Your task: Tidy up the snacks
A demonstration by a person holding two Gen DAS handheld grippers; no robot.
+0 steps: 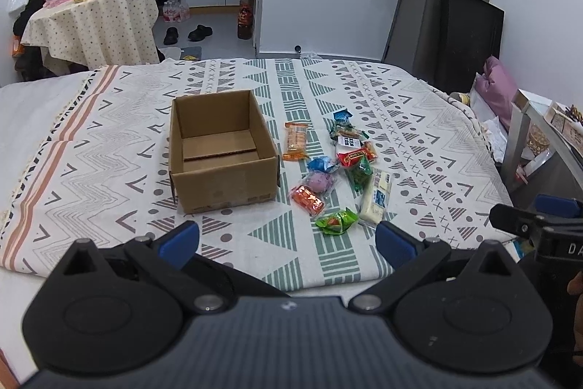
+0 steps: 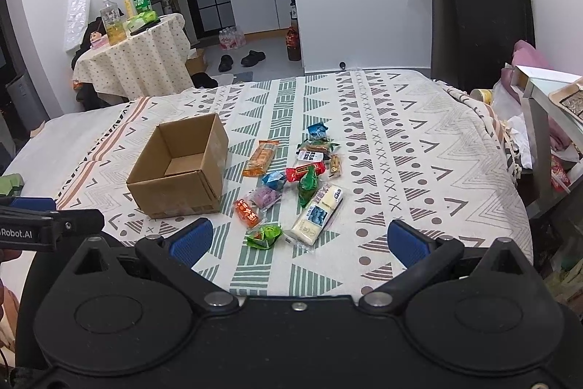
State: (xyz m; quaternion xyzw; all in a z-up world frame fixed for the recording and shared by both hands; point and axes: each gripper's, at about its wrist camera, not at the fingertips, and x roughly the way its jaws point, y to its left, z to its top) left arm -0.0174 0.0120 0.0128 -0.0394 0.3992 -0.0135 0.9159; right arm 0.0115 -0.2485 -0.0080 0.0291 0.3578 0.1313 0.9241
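Blue pads (image 1: 181,237) of the left gripper (image 1: 288,241) are standing wide apart at the near edge of the cloth (image 1: 109,119), holding nothing and touching nothing. Snacks are lying ahead of it and a little to its right: the green packet (image 1: 337,222) is sitting nearest, just beyond the gap between the fingers, with the white bar (image 1: 375,199) just past its right finger. That bar's long axis is running away from the gripper, roughly along its line of reach. Box (image 1: 220,150), open-topped and empty, is sitting ahead and to the left, close beside the pile.

Right gripper (image 2: 304,239) is likewise spread wide and empty, hovering short of the pile. From it the green packet (image 2: 264,236) is lying just ahead, slightly left of centre, and the white bar (image 2: 317,212) nearly dead ahead, its long axis slanting away to the right. Box (image 2: 182,166) is lying ahead and well to its left.

Both grippers are about equally near the pile. I judge the right better placed to pick, since the pile lies on its side of the box.
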